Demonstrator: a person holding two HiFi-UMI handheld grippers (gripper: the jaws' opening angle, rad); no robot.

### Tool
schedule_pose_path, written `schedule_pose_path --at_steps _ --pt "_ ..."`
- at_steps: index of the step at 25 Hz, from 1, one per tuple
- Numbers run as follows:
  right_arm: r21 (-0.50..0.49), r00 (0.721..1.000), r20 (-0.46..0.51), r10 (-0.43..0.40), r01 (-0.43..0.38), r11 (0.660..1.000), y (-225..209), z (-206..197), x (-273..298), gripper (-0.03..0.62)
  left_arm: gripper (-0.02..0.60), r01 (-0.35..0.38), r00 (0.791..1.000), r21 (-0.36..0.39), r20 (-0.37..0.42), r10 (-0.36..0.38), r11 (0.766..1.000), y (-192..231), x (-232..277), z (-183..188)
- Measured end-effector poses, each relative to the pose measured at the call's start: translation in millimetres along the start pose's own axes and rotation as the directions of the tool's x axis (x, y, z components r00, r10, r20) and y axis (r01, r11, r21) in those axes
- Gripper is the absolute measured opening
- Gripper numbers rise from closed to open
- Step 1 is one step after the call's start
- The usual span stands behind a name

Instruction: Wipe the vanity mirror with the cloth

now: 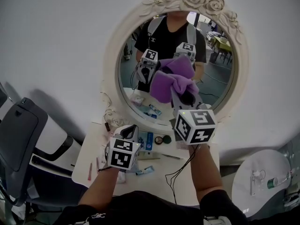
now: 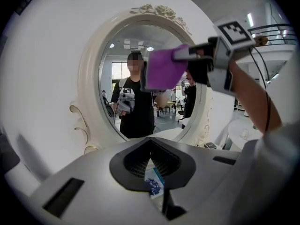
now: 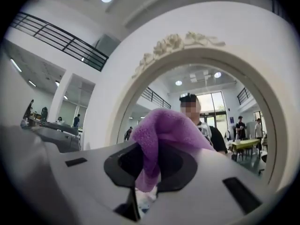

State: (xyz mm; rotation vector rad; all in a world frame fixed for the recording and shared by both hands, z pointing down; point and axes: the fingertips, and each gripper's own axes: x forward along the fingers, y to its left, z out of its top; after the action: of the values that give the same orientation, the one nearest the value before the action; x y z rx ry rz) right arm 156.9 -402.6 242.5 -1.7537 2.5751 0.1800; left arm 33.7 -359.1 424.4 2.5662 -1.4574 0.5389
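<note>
Right gripper is raised before the oval vanity mirror in its cream rose-carved frame. Its jaws are clamped on a bunched purple fleece cloth, and a lobe of fabric bulges ahead of the tips. The cloth sits over the middle of the glass and meets its own reflection in the head view, so it looks to be at or just off the surface; contact cannot be confirmed. Left gripper hangs low over the cluttered white counter, jaws together with nothing between them. Judgement: the step in hand is the wipe itself, with most of the glass not yet covered. To do it well, lead with the soft lobe so only fabric meets the glass, never the hard jaw tips. Press lightly and evenly, since the mirror may rock on its stand. Work in overlapping passes from top to bottom and ease off near the raised carving, where fleece could snag. Left gripper is best kept clear of the counter items.
</note>
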Motion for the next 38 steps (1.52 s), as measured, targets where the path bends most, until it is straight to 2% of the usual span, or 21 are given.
schedule_pose_path --at_steps 4,8,12,17,22,29,33,38 --pt "-0.087 0.994 0.109 -0.017 0.026 0.996 -12.6 90.8 14.9 0.054 0.006 0.007 1.0 0.009 0.005 -0.007 1.0 -7.1 0.1 0.4" --pt "-0.063 0.982 0.182 -0.05 0.062 0.996 -23.2 148.8 33.8 0.054 0.006 0.005 1.0 0.014 0.012 -0.005 1.0 -9.5 -1.0 4.4" --pt "-0.043 0.972 0.217 -0.09 0.102 0.994 -32.4 183.7 46.5 0.054 0.006 0.002 1.0 0.019 0.015 -0.002 1.0 -8.7 -2.1 5.3" --pt "-0.038 0.967 0.233 -0.101 0.113 0.993 -36.0 191.5 53.8 0.054 0.006 -0.02 1.0 0.009 0.01 0.02 1.0 4.3 -4.9 1.5" --pt "-0.068 0.964 0.244 -0.1 0.12 0.99 -29.1 174.5 56.2 0.054 0.006 -0.031 1.0 -0.004 0.002 0.031 1.0 16.1 -1.6 -2.7" --pt "-0.108 0.968 0.24 -0.079 0.107 0.988 -15.6 117.8 57.2 0.054 0.006 -0.015 1.0 -0.015 -0.006 0.015 1.0 16.9 8.8 -5.9" --pt "-0.127 0.973 0.211 -0.089 0.117 0.985 -6.2 63.7 55.9 0.054 0.006 -0.012 1.0 -0.021 -0.013 0.011 1.0 18.3 11.8 -9.6" --pt "-0.08 0.992 0.079 -0.098 0.104 0.991 3.5 -28.0 53.8 0.054 0.006 -0.028 1.0 -0.034 -0.008 0.028 0.999 28.9 9.8 -10.3"
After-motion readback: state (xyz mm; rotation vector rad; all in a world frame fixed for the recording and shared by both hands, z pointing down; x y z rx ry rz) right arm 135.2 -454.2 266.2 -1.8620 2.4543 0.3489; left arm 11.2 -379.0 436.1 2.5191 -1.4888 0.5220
